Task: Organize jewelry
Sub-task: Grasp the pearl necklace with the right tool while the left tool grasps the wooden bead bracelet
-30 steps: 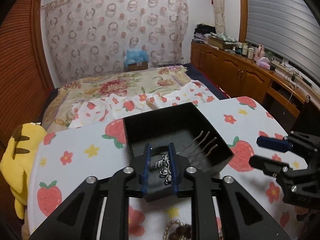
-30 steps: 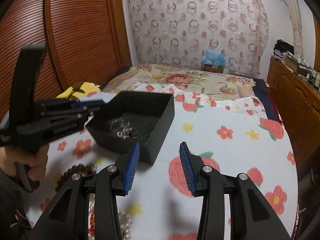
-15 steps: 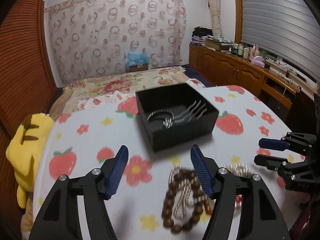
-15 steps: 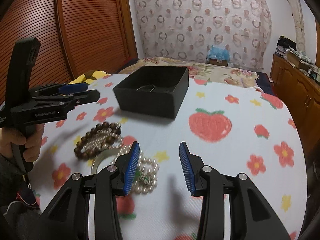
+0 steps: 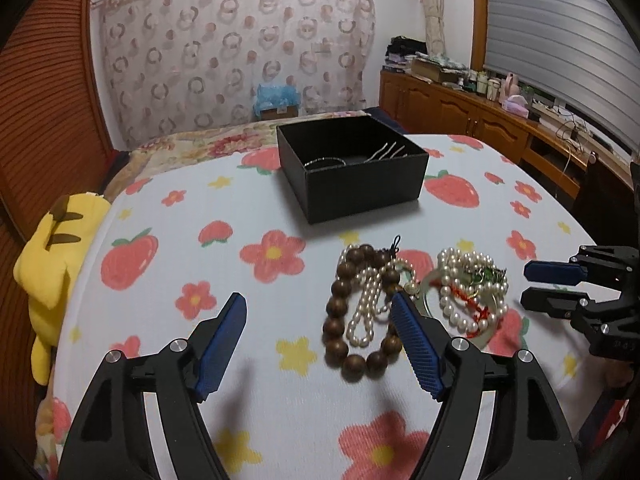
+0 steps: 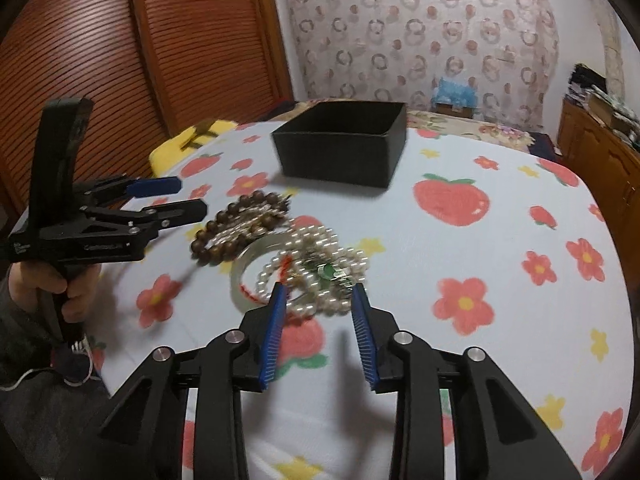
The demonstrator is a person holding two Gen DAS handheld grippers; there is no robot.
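A black open box (image 5: 352, 168) stands on the strawberry-print cloth and holds a thin bangle (image 5: 324, 162) and hair pins (image 5: 386, 152); it also shows in the right wrist view (image 6: 340, 146). Before it lies a pile: a brown wooden bead bracelet (image 5: 344, 312) (image 6: 224, 228), a small pearl strand (image 5: 366, 312), a larger pearl strand (image 5: 472, 292) (image 6: 320, 264) and a pale jade bangle (image 6: 242, 276). My left gripper (image 5: 320, 316) is open and empty, near the bracelet. My right gripper (image 6: 320, 304) is open and empty, with the pearl pile just beyond its tips.
A yellow plush toy (image 5: 52, 256) hangs at the table's left edge. A bed (image 5: 192, 144) lies behind the table. A wooden cabinet (image 5: 480, 120) runs along the right wall, and a wooden slatted door (image 6: 80, 60) stands at the left.
My left gripper let go of a silver piece into the box, opened wide and drew back over the table. My right gripper moved down toward the pearl pile.
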